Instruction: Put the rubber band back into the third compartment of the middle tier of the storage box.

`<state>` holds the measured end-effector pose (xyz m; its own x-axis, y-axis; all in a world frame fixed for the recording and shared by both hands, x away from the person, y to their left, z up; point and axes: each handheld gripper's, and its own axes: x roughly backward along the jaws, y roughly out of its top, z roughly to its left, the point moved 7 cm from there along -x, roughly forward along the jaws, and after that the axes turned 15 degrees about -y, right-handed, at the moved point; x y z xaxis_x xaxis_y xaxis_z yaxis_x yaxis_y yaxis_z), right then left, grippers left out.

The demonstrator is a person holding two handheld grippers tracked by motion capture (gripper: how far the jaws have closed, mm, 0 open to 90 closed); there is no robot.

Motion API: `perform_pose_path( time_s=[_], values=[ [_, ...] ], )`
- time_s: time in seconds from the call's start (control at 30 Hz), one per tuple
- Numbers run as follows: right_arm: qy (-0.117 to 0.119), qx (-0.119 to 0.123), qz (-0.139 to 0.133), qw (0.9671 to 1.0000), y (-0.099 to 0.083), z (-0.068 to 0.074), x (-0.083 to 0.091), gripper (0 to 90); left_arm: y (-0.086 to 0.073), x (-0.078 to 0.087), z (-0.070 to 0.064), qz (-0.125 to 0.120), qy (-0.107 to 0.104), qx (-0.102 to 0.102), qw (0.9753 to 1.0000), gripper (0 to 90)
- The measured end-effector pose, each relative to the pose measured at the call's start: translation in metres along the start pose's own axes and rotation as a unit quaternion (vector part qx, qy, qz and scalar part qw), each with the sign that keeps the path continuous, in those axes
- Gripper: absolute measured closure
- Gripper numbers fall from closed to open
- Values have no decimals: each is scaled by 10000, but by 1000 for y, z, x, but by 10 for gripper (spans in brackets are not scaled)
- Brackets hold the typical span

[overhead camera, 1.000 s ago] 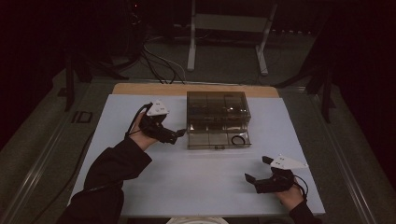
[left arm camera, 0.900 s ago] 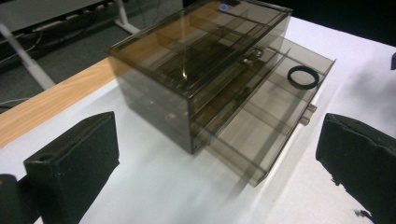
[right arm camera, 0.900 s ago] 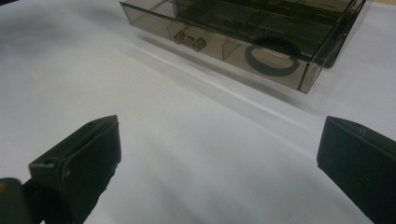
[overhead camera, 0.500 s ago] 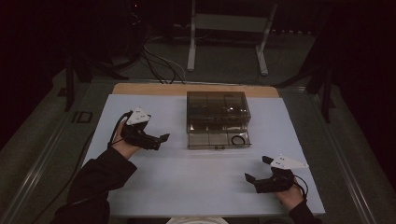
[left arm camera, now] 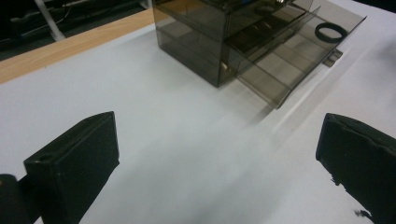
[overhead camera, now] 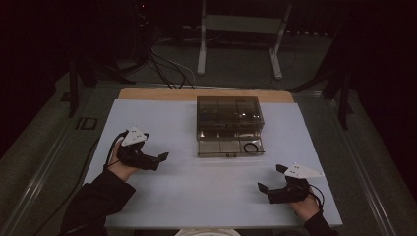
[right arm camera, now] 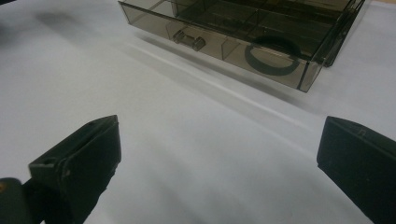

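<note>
The left gripper (overhead camera: 156,160) rests low over the white table (overhead camera: 206,191), on the left side, with the person's left hand (overhead camera: 119,162) wrapped round its body and the forearm in a dark sleeve (overhead camera: 96,204) coming up from the bottom edge. It points to the right, toward the smoky plastic drawer box (overhead camera: 228,117), and stands well apart from it. Its jaws are spread wide with nothing between them; in the left gripper view only bare table lies in the gap.

The right gripper (overhead camera: 271,180) sits near the front right corner of the table, held by the right hand (overhead camera: 302,205), and aims left and up toward the box. Its jaws too stand wide apart and empty.

The box stands at the middle of the table toward the far edge. Its bottom drawer (overhead camera: 229,146) is pulled out toward the person. A black ring (overhead camera: 251,147) lies in the drawer's right compartment; what looks like a small knob (right arm camera: 188,39) sits on the drawer front, though the light is dim.
</note>
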<state>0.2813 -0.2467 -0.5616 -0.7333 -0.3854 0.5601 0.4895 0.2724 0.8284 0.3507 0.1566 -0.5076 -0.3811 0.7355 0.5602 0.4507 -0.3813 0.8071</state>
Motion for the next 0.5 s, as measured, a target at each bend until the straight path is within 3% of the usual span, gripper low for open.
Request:
perform_pose_path(
  time_s=[0.23,0.5],
  values=[
    [-4,-8,-2,10000,0,0,0,0,-17,5,-1,-97,62,87,9999,9],
    [6,5,13,10000,-1,1,-1,0,-44,3,-4,-45,94,206,9997,9]
  ],
)
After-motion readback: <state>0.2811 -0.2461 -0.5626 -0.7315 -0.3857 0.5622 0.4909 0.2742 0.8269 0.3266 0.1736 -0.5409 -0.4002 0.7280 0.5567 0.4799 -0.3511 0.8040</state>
